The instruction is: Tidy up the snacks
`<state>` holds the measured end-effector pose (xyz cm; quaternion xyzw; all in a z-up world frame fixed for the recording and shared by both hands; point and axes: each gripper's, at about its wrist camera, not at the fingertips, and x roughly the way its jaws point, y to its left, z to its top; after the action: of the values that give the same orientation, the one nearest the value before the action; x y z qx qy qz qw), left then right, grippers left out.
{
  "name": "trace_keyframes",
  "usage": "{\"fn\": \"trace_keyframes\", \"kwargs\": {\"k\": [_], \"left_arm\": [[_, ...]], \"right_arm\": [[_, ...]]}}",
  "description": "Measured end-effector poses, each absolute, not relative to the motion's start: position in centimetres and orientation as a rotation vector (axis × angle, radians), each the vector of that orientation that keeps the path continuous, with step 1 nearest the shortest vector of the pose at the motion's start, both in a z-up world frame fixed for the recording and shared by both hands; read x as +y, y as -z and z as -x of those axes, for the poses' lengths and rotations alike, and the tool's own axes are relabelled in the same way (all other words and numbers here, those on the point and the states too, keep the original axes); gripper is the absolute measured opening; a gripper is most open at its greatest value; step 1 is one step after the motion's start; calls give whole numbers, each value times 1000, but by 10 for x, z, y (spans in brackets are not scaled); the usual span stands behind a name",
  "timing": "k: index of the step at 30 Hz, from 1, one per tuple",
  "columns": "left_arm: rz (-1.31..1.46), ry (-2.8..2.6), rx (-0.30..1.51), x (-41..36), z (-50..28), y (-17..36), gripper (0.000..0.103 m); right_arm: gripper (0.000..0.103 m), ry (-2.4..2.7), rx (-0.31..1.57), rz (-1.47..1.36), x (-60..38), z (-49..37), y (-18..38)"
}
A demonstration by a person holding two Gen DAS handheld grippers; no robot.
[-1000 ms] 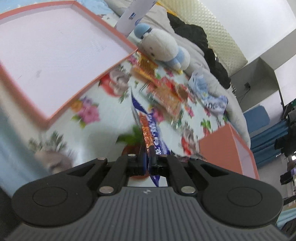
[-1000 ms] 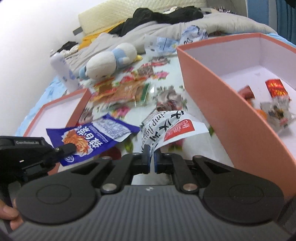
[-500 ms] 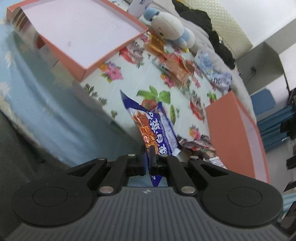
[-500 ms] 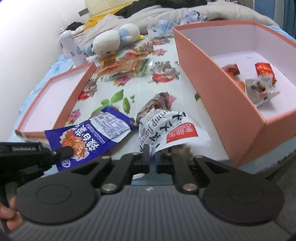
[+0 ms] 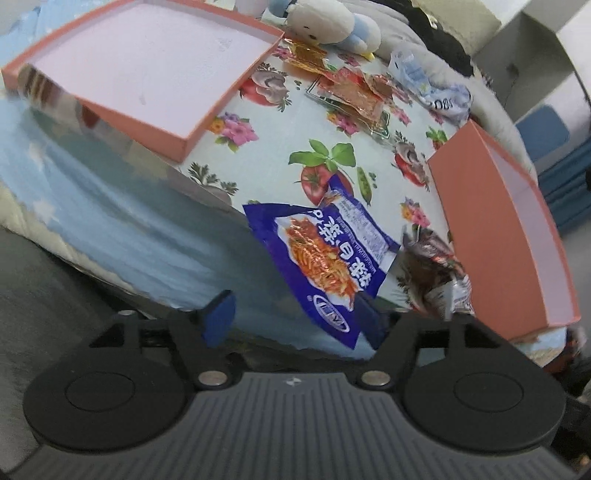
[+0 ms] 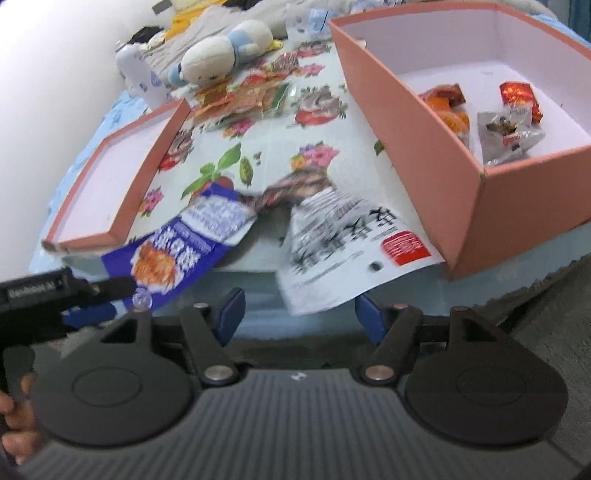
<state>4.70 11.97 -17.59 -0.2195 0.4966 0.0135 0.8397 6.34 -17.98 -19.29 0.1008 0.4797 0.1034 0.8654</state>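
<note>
A blue snack packet [image 5: 325,254] lies at the near edge of the floral cloth, overhanging it; it also shows in the right wrist view [image 6: 177,254]. My left gripper [image 5: 295,317] is open just behind it, and its arm shows in the right wrist view [image 6: 55,295]. A white packet with black lettering [image 6: 347,247] lies at the cloth edge beside the deep orange box [image 6: 480,206]. My right gripper [image 6: 299,314] is open just below it. A dark brown packet [image 6: 295,188] lies between the two packets.
The deep orange box holds several snacks [image 6: 509,129]. A shallow orange lid [image 5: 147,70] lies at the left. Orange snack packets [image 5: 354,92] and a plush toy [image 5: 325,22] lie farther back on the floral cloth [image 5: 369,155]. Bedding lies behind.
Both grippers were shut on their packets and have opened. The blue and white packets now lie loose at the cloth's near edge. Both grippers have drawn back.
</note>
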Motion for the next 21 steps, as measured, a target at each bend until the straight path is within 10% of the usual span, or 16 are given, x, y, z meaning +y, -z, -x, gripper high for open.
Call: {"fn": "trace_keyframes", "kwargs": {"k": [21], "left_arm": [[-78, 330, 1105, 59, -143, 160, 97]], "right_arm": [[68, -313, 880, 28, -169, -99, 163]]}}
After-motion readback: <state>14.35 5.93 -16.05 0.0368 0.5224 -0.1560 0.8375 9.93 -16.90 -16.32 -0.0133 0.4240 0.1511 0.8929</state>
